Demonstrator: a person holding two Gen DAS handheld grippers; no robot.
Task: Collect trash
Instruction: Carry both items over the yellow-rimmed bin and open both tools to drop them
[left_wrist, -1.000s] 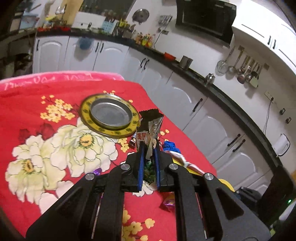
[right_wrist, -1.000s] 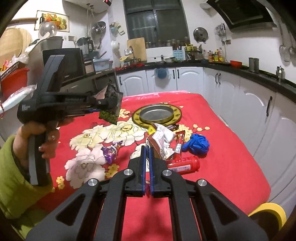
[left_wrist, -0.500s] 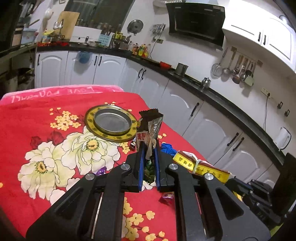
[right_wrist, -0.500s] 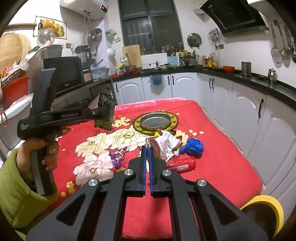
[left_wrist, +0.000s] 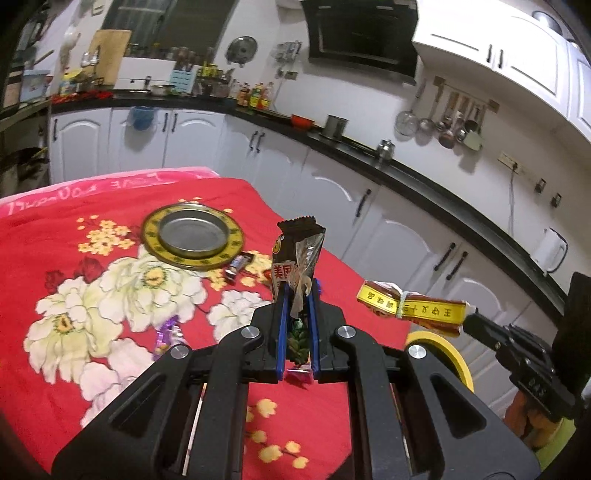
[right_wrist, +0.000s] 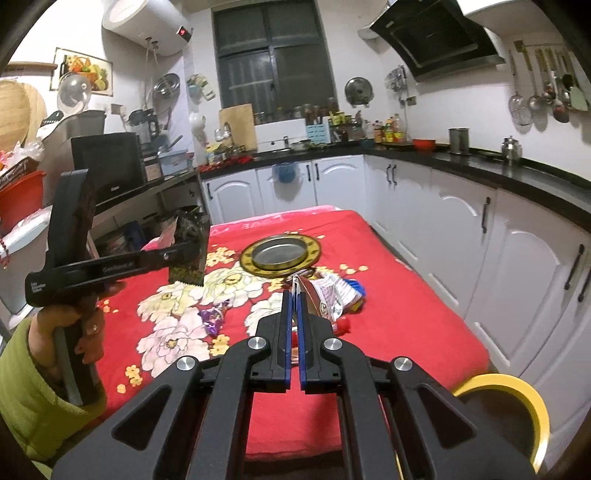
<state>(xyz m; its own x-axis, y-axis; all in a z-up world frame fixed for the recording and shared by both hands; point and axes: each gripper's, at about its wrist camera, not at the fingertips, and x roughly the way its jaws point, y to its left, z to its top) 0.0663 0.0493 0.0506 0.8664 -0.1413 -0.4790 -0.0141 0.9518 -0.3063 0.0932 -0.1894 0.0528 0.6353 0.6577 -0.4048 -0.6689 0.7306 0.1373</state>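
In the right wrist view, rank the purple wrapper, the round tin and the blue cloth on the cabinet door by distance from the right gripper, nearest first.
From the right gripper:
1. Purple wrapper, on the cloth just left of the fingertips.
2. Round tin, mid-table, ahead.
3. Blue cloth, on the cabinet door beyond the table.

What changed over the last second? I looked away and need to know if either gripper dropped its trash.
Neither dropped anything. The right gripper lifted its yellow and red packet off the red tablecloth into the air beside the yellow bin. The left gripper rose slightly, still clamping its dark snack wrapper. The round tin and loose wrappers stayed put.
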